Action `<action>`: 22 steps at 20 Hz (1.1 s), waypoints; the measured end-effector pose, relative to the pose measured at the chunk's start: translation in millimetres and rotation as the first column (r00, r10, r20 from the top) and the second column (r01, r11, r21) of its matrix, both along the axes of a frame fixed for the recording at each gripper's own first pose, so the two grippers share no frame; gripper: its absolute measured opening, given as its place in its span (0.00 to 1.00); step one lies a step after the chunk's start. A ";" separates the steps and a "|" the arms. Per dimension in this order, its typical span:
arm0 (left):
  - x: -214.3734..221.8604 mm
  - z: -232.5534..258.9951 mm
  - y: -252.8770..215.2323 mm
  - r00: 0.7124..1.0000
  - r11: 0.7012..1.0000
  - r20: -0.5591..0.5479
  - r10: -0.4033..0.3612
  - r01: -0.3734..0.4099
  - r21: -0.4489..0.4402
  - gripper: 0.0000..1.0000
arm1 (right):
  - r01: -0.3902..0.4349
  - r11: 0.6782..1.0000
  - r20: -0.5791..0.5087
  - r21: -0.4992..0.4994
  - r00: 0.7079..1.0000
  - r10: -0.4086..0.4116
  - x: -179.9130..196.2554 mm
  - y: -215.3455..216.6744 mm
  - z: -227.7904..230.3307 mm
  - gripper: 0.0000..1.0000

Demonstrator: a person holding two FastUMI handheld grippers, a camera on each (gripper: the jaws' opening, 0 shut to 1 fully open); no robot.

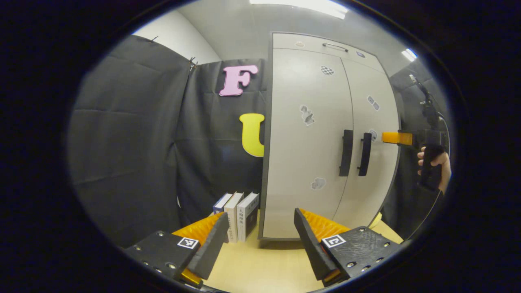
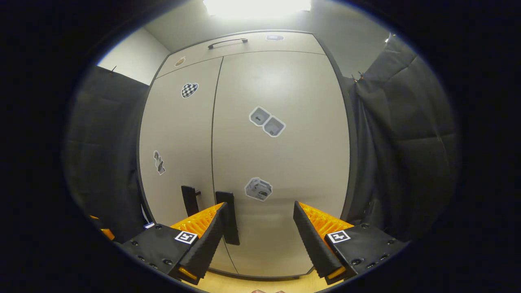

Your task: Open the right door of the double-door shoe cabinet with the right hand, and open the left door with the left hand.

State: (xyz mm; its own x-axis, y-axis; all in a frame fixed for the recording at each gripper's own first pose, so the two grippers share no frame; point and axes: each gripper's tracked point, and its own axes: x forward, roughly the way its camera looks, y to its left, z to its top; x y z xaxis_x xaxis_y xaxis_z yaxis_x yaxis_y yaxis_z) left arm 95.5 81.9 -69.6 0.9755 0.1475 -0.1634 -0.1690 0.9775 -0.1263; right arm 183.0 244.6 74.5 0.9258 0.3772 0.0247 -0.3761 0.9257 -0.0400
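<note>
The pale grey shoe cabinet (image 1: pixel 309 134) stands with both doors closed. In the left gripper view, its two black vertical handles sit side by side: the left door's handle (image 1: pixel 346 152) and the right door's handle (image 1: pixel 365 154). My left gripper (image 1: pixel 260 213) is open and empty, well back from the cabinet. My right gripper (image 1: pixel 395 137), held by a hand (image 1: pixel 441 165), hovers just right of the handles. In the right gripper view, the right gripper (image 2: pixel 259 204) is open, close to the right door (image 2: pixel 281 162). The right handle (image 2: pixel 228 215) lies just inside its left finger (image 2: pixel 207 236).
Three books (image 1: pixel 238 215) stand upright on the wooden table (image 1: pixel 260 264), left of the cabinet. A drawer with a bar handle (image 1: pixel 335 47) tops the cabinet. Black cloth walls close in on both sides. A cable (image 1: pixel 427 101) hangs behind the right gripper.
</note>
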 end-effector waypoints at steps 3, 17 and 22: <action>-3.1 -11.5 12.2 1.000 0.995 -0.009 -0.001 0.000 -0.098 0.94 | -0.011 1.000 -0.025 -0.004 1.000 0.010 9.8 20.1 -7.2 1.00; -24.4 -54.5 53.1 0.994 0.989 -0.110 0.002 -0.019 -0.146 0.94 | 0.077 0.997 -0.188 -0.032 0.979 -0.081 47.0 56.1 -59.1 0.69; -27.3 -64.9 49.2 0.991 0.987 -0.130 -0.034 0.013 -0.162 0.94 | 0.062 0.995 -0.209 0.082 0.977 -0.044 45.1 64.1 -59.5 0.36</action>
